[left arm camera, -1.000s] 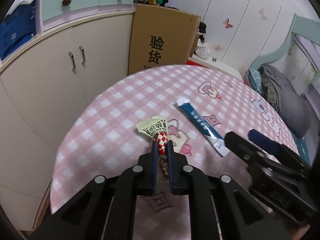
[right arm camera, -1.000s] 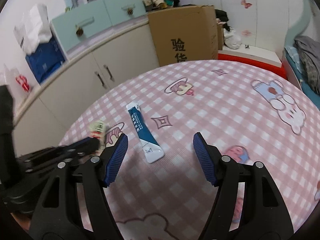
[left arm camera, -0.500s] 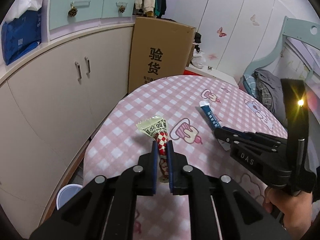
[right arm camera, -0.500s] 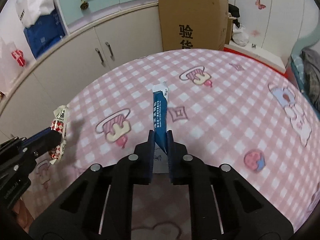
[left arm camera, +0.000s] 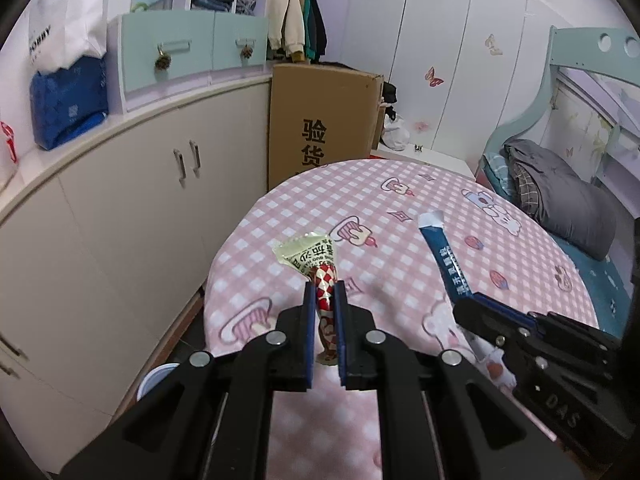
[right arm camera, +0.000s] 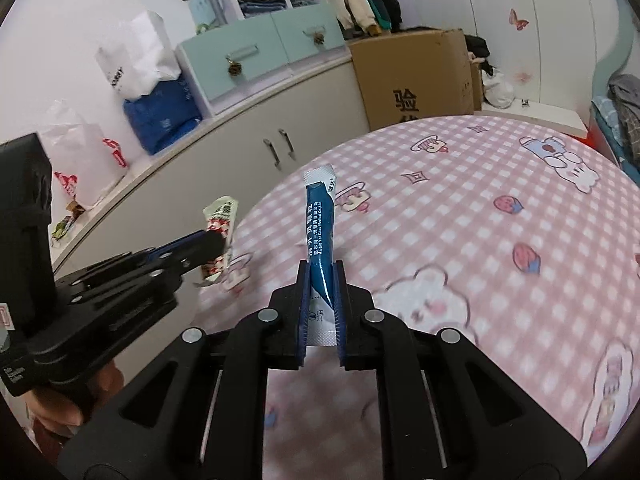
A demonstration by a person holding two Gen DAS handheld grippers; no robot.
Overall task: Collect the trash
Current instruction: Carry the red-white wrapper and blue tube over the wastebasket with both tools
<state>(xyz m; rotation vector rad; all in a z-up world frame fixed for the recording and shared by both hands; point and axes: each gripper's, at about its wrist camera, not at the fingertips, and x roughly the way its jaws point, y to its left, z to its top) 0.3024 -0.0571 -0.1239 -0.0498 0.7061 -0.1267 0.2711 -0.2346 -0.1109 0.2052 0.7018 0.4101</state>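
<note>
Both sets of jaws are clamped down tight on trash right now. The left gripper [left arm camera: 323, 296] pinches a red-and-white checkered wrapper [left arm camera: 316, 264], whose pale crinkled top fans out toward 11 o'clock above the fingertips. The right gripper [right arm camera: 320, 280] squeezes a blue sachet [right arm camera: 319, 236] near its lower end, so the stick pokes straight up to 12 o'clock. In the left wrist view that same sachet sits over at 3 o'clock from the wrapper, well apart from it.

Both pieces look lifted clear of the pink checkered table [left arm camera: 400, 216], which has no other litter that I can spot. So I'd say pickup is done and we're in the carry step. There's a pale round rim [left arm camera: 154, 378] on the floor at 8 o'clock, just off the table edge, maybe a bin, but it's too hidden to be sure. Next move probably needs both grippers swung over a bin, then opened to drop. Those wrappers are light and floppy, so they could cling to the pads.
</note>
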